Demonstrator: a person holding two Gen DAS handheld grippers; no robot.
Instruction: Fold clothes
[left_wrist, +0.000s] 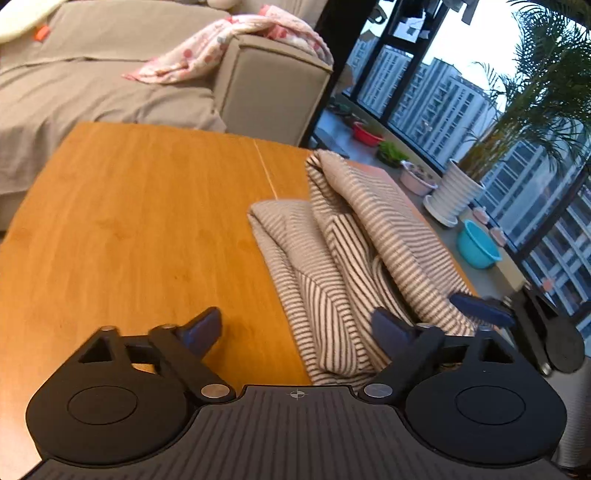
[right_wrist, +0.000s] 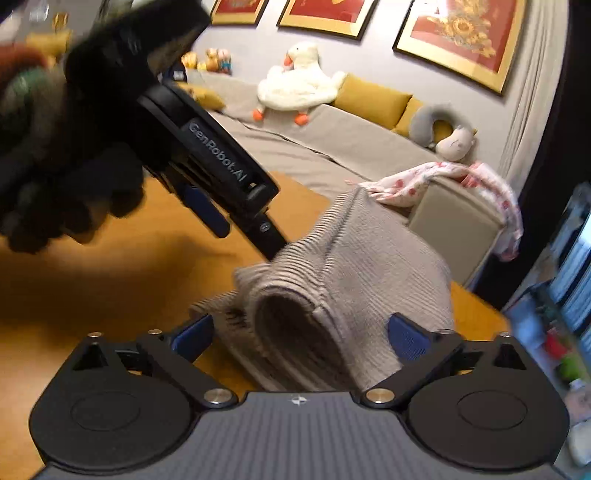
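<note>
The striped garment (left_wrist: 351, 258) lies bunched on the tabletop's (left_wrist: 129, 221) right side. Your left tongs (left_wrist: 299, 328) gape wide at its near end; your right tongs (right_wrist: 301, 334) straddle its fold, wide too.

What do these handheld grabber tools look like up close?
Each gripper is matte black plastic: a ribbed flat body, two round discs, hinged arms with silver rivets, and dark blue finger pads. A small crosshair mark sits at the body's centre. The other tool matches; seen from the right wrist, white lettering reads GenRobot.AI.
</note>
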